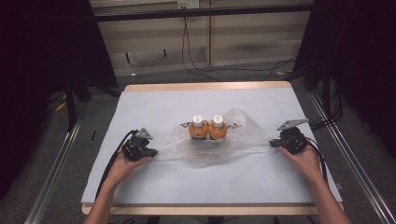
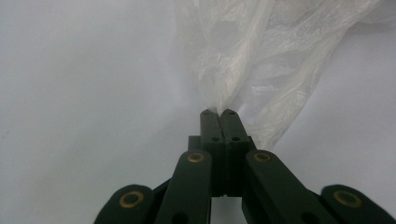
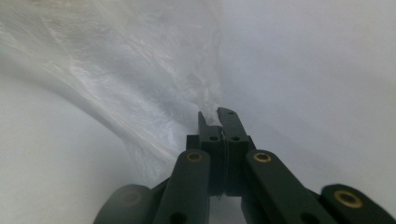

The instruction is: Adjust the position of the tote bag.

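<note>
The thin crinkled plastic bag (image 1: 233, 140) is clear, turning milky white where it bunches. Inside it, two small round bottles (image 1: 208, 129) are orange with white caps. The flat table cover (image 1: 224, 184) is pale grey-blue, edged by light wood. The left gripper (image 2: 218, 113) and right gripper (image 3: 218, 114) are black (with brass-coloured rivets), each with a grey plate on top.
</note>
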The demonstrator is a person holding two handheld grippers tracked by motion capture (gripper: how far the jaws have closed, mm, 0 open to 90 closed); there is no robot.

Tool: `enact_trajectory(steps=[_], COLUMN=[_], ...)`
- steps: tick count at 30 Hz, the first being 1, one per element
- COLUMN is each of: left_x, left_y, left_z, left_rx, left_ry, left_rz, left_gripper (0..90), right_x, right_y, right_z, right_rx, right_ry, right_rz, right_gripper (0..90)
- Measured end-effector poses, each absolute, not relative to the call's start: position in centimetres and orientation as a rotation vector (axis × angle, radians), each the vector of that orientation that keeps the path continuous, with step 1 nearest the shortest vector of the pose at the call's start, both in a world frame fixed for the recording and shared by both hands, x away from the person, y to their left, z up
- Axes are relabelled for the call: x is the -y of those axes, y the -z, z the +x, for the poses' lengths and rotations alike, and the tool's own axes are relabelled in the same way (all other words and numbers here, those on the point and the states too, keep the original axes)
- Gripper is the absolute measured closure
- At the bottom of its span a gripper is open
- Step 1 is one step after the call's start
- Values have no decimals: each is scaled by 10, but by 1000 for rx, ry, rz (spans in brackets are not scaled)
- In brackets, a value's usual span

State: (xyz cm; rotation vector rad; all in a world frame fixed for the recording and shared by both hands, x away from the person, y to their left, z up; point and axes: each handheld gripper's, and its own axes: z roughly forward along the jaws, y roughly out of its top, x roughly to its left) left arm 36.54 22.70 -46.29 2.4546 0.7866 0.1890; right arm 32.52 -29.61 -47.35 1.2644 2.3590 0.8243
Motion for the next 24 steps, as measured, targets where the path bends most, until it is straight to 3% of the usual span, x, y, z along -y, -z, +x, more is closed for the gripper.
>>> enact_trajectory(steps=[10,12,14,17,24], left_x=[-238,-238,-243,-243,-245], left_y=[462,465,463,459,445], left_z=[350,349,351,349,345], left_rx=[-745,-790,-726,-755,-726], left_ry=[-171,-135,-128,-110,-120], left_rz=[2478,2407,2423,2320,2190], left_gripper=[900,900,856,699,512], right_x=[289,289,290,293,291], right_y=[474,474,475,475,460], right_z=[317,315,313,310,304], right_rx=[-2389,-2386,-2389,-2357,-2275], right_ry=[-841,-849,-875,-915,-1096], right_rz=[1230,1216,1202,1219,1185], right_gripper=[897,895,877,727,465])
